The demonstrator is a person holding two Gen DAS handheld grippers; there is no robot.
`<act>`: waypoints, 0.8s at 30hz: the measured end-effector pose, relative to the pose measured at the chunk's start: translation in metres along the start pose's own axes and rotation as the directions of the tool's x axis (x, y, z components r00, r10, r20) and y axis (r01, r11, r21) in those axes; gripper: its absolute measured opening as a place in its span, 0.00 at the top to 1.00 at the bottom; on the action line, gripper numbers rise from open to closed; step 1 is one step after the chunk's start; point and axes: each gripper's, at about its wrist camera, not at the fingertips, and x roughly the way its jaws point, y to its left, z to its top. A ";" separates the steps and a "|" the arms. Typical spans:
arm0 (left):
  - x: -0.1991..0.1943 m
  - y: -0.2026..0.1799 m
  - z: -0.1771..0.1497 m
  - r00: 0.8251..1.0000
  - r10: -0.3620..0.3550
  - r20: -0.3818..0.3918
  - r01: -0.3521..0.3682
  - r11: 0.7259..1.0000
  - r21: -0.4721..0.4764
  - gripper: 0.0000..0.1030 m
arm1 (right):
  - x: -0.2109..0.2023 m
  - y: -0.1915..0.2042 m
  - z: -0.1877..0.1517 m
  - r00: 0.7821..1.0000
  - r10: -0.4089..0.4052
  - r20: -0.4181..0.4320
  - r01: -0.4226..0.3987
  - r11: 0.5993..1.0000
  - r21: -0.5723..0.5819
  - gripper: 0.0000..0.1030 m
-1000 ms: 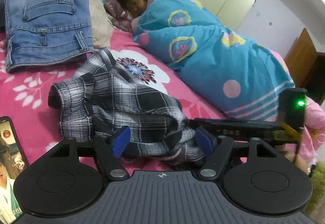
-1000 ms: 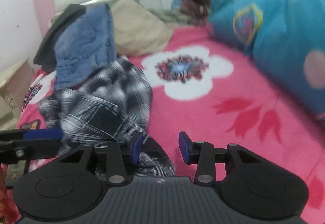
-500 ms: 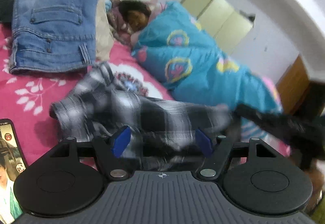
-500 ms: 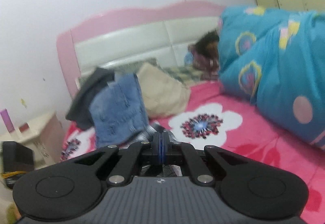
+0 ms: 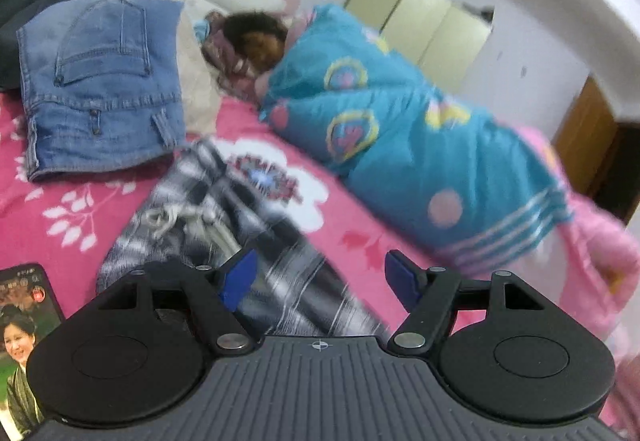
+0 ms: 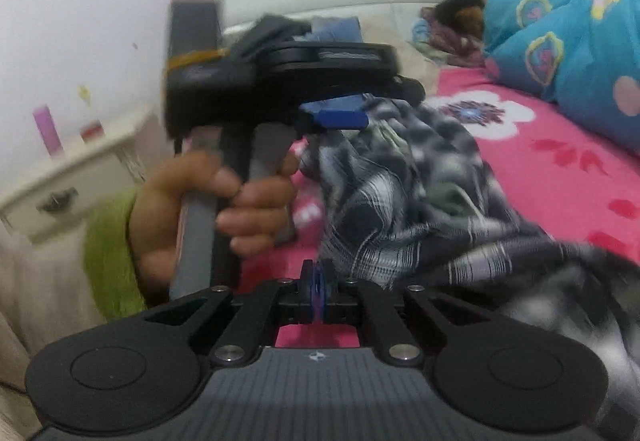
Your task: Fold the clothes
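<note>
Left wrist view, change: the black-and-white plaid flannel garment [image 5: 224, 225], bunched in a heap a second ago, is now lying drawn out in a long strip across the pink flowered bed [image 5: 72, 209], reading as spreading before a fold.
Left wrist view, grip: the left hand-held gripper [image 5: 318, 277] is standing with jaws wide apart, holding nothing.
Left wrist view, position: the garment is passing under and between its blue pads [image 5: 239, 277]; whether they are touching the cloth is unclear.
Left wrist view, done pile: the folded blue denim jeans [image 5: 100, 89] are resting near the headboard.
Right wrist view, change: the right hand-held gripper [image 6: 318, 291], half open a second ago, is now fully closed.
Right wrist view, grip: whether cloth is pinched between its pads cannot be told.
Right wrist view, position: the garment is trailing just beside it, from the left hand-held gripper ahead down to the lower right.
</note>
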 end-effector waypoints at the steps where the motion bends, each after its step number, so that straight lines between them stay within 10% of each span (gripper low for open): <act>1: 0.002 -0.001 -0.002 1.000 0.011 -0.015 -0.011 1.000 0.013 0.31 | -0.008 0.000 -0.001 1.000 -0.019 0.006 0.019 1.000 0.000 0.97; 5: 0.006 -0.005 -0.008 0.998 0.025 -0.049 -0.022 0.998 0.058 0.31 | -0.053 -0.020 0.009 0.985 -0.148 0.090 0.147 0.989 0.017 0.83; 7: 0.004 -0.009 -0.008 0.999 0.008 -0.046 -0.004 0.997 0.076 0.31 | -0.070 -0.045 0.014 0.957 -0.260 0.126 0.257 0.965 0.041 0.52; 11: 0.001 -0.021 -0.012 0.997 -0.058 -0.053 0.065 0.988 0.138 0.30 | -0.079 -0.111 0.016 0.912 -0.405 0.071 0.393 0.909 0.142 0.48; 15: 0.004 -0.040 -0.025 0.988 -0.112 -0.111 0.137 0.956 0.259 0.29 | -0.057 -0.156 0.009 0.914 -0.404 -0.046 0.406 0.900 0.157 0.48; 18: 0.011 -0.051 -0.034 0.984 -0.101 -0.150 0.144 0.940 0.310 0.29 | -0.044 -0.161 -0.002 0.917 -0.387 -0.099 0.398 0.904 0.158 0.50; 22: 0.022 -0.050 -0.037 0.975 -0.087 -0.205 0.144 0.949 0.281 0.30 | -0.049 -0.152 -0.010 0.920 -0.382 -0.093 0.393 0.899 0.192 1.00; 24: 0.023 -0.048 -0.036 0.974 -0.087 -0.209 0.142 0.954 0.266 0.30 | -0.067 -0.139 -0.013 0.917 -0.397 -0.026 0.395 0.899 0.188 1.00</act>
